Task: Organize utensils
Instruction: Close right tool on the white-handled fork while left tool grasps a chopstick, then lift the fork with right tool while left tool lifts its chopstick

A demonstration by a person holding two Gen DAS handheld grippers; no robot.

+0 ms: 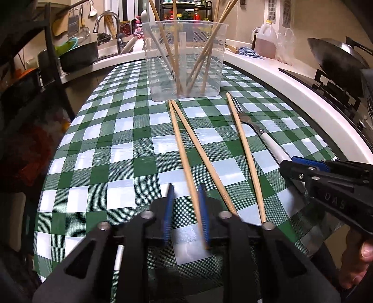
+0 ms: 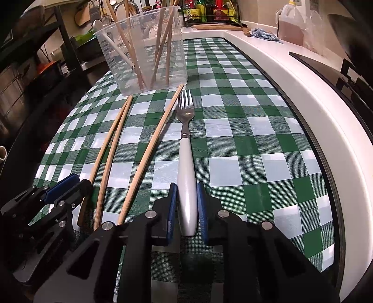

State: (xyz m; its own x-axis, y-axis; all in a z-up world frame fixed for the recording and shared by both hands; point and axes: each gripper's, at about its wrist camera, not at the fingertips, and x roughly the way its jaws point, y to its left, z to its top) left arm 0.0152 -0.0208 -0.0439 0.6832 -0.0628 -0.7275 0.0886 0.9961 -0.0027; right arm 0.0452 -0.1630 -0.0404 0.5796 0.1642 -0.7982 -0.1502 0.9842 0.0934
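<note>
My left gripper [image 1: 185,214] is held low over the green checked tablecloth [image 1: 121,149], aimed at the clear container [image 1: 185,60]. Its jaws stand apart; one chopstick [image 1: 186,167] runs between the blue pads [image 1: 169,209], close to the right pad, with open space on the left side. Contact with that pad cannot be confirmed.

My right gripper [image 2: 186,207] is likewise low and level, aimed at the container [image 2: 144,51]. Its jaws straddle the white handle of the fork [image 2: 186,149]; both pads [image 2: 172,209] lie just beside the handle. I cannot tell whether they clench it.

Position of task items, referenced to the container: the fork lies on the cloth on the near side, tines toward the container. Three chopsticks lie on the near side, tips almost touching the container base. More chopsticks stand tilted inside it.

View differences: the left wrist view shows a faucet [image 1: 106,22], a dark pan [image 1: 79,54] and a wok [image 1: 335,54] beyond the container, plus the holding hand [image 1: 359,261] beneath the right gripper. The right wrist view shows the fork tines fully.
</note>
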